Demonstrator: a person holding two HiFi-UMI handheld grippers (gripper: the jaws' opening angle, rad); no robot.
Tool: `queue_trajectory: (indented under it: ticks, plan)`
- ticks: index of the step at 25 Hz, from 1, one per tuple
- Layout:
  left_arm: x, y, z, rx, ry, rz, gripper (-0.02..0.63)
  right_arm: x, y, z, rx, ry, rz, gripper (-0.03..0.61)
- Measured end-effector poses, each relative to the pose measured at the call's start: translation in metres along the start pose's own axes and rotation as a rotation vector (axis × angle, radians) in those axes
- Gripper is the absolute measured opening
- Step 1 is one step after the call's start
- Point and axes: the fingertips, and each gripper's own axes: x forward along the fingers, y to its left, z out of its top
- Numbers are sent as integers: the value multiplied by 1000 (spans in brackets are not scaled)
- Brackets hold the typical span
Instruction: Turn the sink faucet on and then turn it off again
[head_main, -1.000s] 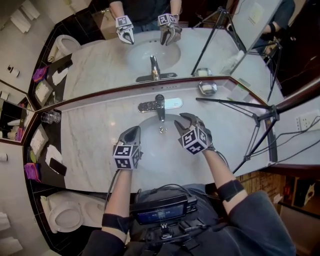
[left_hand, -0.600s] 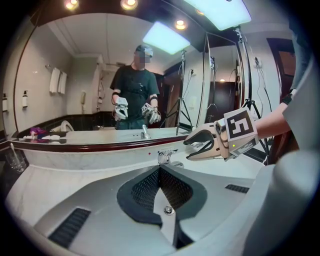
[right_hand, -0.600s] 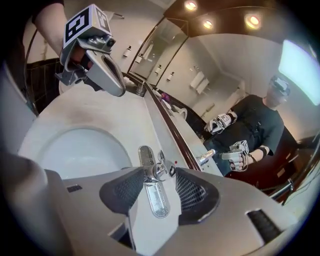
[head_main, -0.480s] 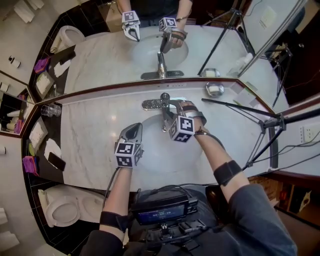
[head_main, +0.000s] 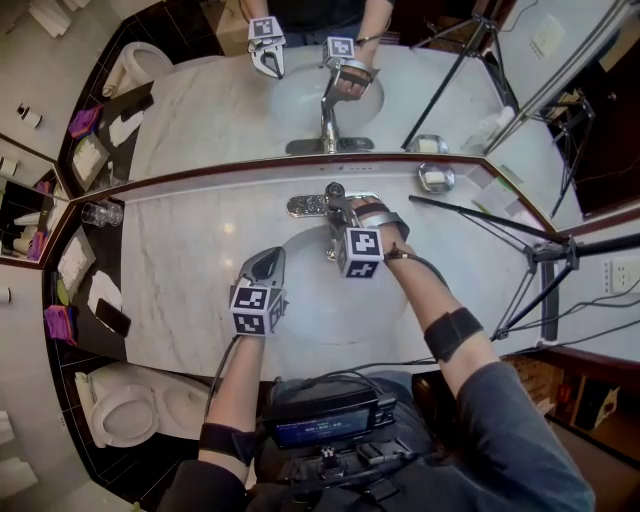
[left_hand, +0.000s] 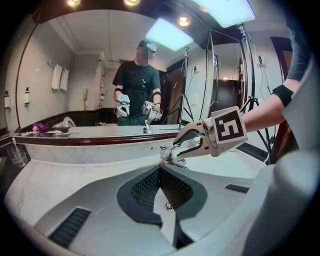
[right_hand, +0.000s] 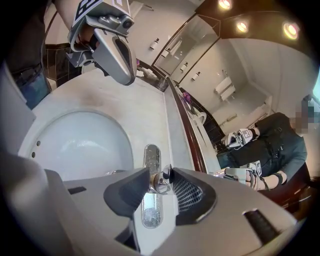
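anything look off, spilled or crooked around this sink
Nothing stands out. The faucet stands straight behind the basin, no puddle or spill shows on the counter, and the glass and soap dish sit upright near the mirror.

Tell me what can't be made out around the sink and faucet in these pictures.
- Whether water runs: in the head view the right gripper, whose jaws have just been closing on the faucet handle, covers where it would pour.
- Bottom of the basin: in the left gripper view the shut left gripper blocks it.
- Items on the dark shelf: head view, too small to name.
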Motion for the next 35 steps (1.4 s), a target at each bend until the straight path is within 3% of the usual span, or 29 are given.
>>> queue_trajectory:
  ticks: [11, 16, 22, 35]
  plan:
    - [1, -7, -11, -24, 15, -12, 2, -1, -1, 2, 21, 18, -19, 144]
    - [1, -5, -12, -28, 13, -9, 2, 1, 26, 2, -6, 33, 39, 120]
    - [0, -3, -14, -30, 13, -5, 2, 4, 33, 1, 3, 38, 44, 121]
    - [-7, 0, -19, -33, 14, 20, 2, 4, 32, -1, 14, 35, -9, 121]
